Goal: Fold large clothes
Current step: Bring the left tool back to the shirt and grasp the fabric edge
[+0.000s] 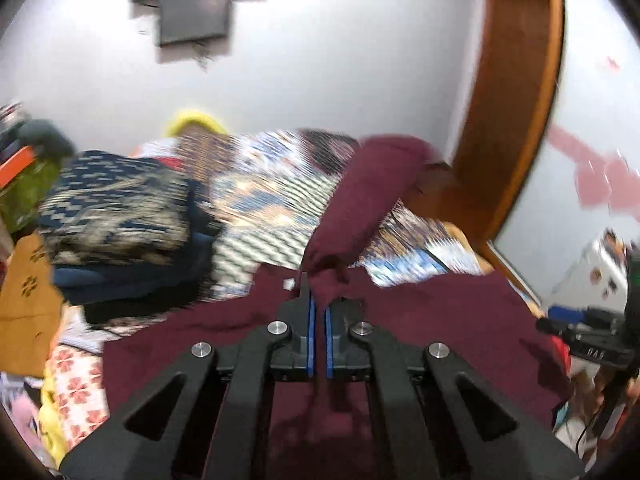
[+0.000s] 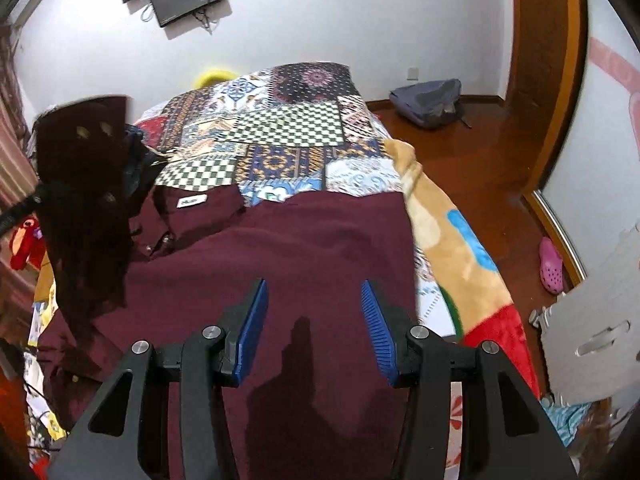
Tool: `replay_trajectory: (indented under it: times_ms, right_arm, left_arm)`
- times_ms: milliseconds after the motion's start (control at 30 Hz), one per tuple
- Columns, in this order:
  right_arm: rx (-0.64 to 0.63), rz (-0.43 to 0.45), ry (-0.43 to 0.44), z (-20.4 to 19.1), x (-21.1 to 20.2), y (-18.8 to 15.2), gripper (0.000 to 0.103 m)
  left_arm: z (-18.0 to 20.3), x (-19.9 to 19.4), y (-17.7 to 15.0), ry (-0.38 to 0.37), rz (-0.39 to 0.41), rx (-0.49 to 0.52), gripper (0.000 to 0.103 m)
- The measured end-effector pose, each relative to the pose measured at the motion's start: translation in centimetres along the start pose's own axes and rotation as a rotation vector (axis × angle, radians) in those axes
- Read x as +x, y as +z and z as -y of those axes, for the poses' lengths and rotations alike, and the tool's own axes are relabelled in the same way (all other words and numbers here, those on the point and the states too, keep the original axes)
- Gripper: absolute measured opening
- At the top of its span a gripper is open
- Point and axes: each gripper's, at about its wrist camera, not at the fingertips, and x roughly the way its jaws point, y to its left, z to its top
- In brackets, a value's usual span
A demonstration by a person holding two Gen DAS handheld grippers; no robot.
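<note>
A large maroon shirt [image 2: 288,248] lies spread on the patchwork bed cover [image 2: 280,128], collar and white label [image 2: 192,202] at the upper left. In the left wrist view my left gripper [image 1: 319,300] is shut on a bunched sleeve [image 1: 360,196] of the maroon shirt [image 1: 440,320], lifted above the rest of it. The view is motion-blurred. My right gripper [image 2: 314,312] is open and empty, hovering over the shirt's middle. The left gripper shows in the right wrist view as a dark blurred shape [image 2: 80,184] at the left.
A stack of folded dark patterned clothes [image 1: 120,216] sits at the bed's left. A fleece blanket [image 2: 452,240] hangs off the right edge. A wooden door frame [image 2: 548,80], a backpack [image 2: 430,102] and a pink clog [image 2: 551,266] are on the floor side.
</note>
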Motion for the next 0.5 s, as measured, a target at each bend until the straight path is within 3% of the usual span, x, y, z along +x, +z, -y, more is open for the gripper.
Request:
replay_trajectory:
  times_ms: [200, 367, 500]
  right_arm:
    - [-0.045, -0.072, 0.012, -2.9, 2.5, -0.8, 0.045]
    - [-0.066, -0.136, -0.002, -4.6, 4.6, -2.3, 0.045]
    - [-0.123, -0.145, -0.038, -5.9, 4.3, -2.7, 0.054]
  left_arm:
    - [-6.4, -4.6, -1.6, 0.099, 0.064, -0.109, 0.002]
    - [-10.2, -4.9, -5.8, 0.122, -0.027, -0.168, 0.003]
    - [-11.2, -4.2, -9.5, 0.140, -0.115, -0.177, 0.006]
